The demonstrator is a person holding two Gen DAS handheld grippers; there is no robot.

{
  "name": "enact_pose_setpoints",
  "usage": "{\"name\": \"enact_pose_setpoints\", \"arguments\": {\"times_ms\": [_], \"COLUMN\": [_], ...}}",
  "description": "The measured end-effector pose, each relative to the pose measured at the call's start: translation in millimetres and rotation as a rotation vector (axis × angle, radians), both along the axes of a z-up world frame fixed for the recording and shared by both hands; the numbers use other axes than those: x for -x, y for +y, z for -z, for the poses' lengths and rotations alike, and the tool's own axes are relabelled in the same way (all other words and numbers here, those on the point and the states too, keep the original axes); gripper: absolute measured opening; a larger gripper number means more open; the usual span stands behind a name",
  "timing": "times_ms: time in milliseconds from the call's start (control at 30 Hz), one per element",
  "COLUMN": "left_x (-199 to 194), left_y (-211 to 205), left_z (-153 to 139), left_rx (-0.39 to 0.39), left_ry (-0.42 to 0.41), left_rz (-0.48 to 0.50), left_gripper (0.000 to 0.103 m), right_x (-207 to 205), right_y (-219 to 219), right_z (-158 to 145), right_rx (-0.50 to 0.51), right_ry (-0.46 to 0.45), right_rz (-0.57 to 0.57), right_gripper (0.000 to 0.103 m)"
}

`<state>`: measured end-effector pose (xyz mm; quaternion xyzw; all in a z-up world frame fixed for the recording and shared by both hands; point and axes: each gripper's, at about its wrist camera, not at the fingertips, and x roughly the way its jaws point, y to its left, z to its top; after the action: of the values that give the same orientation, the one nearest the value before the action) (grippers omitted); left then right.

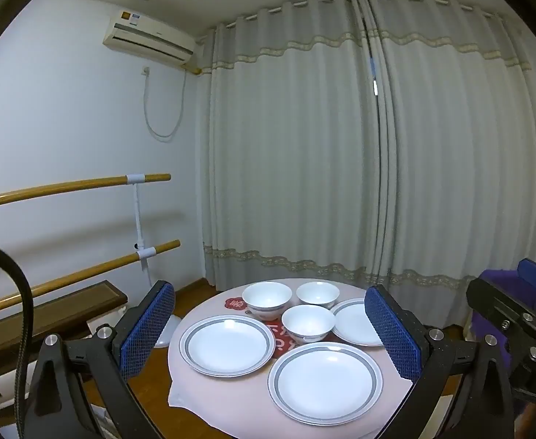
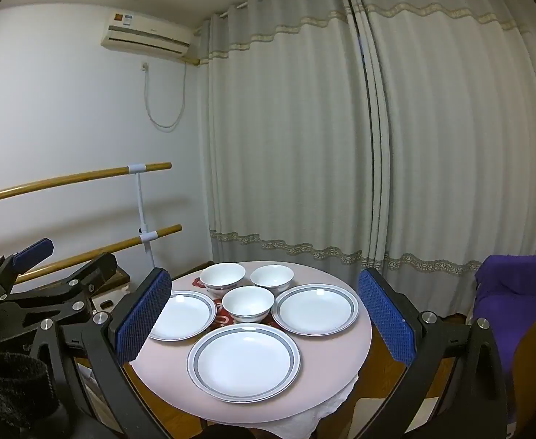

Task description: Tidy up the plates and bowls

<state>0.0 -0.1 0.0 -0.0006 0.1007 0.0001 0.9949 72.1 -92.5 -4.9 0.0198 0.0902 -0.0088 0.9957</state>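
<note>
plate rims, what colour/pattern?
White plates with a grey band ringing the rim, thin lines either side. Clearest in the right wrist view.

Grey curtains (image 1: 341,146), white wall (image 1: 66,128)
</note>
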Motion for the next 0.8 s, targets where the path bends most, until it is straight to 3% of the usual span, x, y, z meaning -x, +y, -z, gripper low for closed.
{"name": "enact_pose_setpoints", "arguments": {"times_ms": [800], "left_x": [2.0], "left_y": [0.3], "left_z": [0.0], "left_rx": [0.004], "left_ry": [-0.010], "left_rz": [0.015], "left_gripper": [0.102], "right_x": [2.8], "right_y": [-1.7], "right_z": [-6.1], "right_rx": [-0.012], "right_ry": [-0.014], "right_rz": [0.008], "right_gripper": [0.103]}}
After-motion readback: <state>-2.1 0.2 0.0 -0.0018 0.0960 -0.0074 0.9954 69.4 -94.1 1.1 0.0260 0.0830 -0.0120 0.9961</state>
